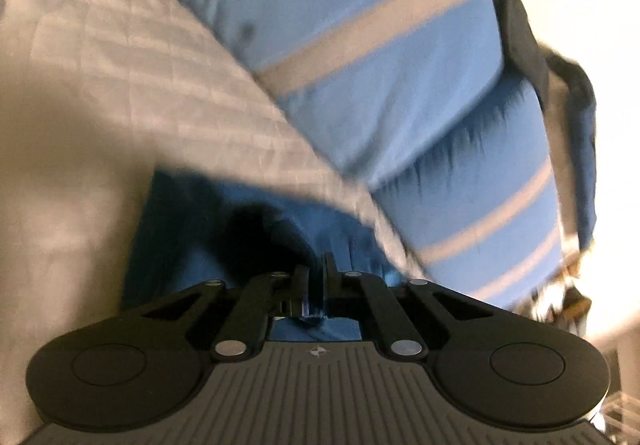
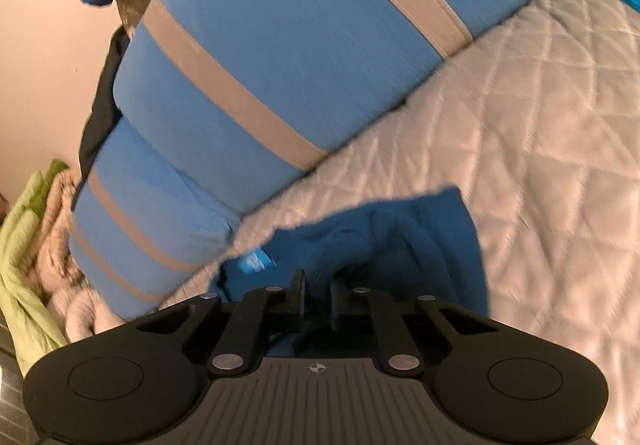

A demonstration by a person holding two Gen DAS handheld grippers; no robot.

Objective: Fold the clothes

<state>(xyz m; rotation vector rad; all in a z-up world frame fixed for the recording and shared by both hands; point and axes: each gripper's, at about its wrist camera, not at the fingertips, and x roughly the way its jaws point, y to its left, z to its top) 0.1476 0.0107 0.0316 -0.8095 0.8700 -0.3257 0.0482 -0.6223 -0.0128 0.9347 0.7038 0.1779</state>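
A dark blue garment [image 1: 192,229] hangs bunched right in front of my left gripper [image 1: 318,277], whose jaws are pinched together on its fabric. In the right wrist view the same blue garment [image 2: 420,229] drapes over the quilted bed, a light blue label showing near its left edge. My right gripper [image 2: 318,293] is shut on a thick fold of it, cloth filling the narrow gap between the fingers.
Blue pillows with grey stripes [image 1: 360,57] [image 2: 288,57] lie just beyond the garment on the white quilted bedcover [image 2: 540,133] [image 1: 152,85]. A dark cloth [image 1: 520,25] sits behind the pillows. A green and beige bundle [image 2: 28,229] lies at the left.
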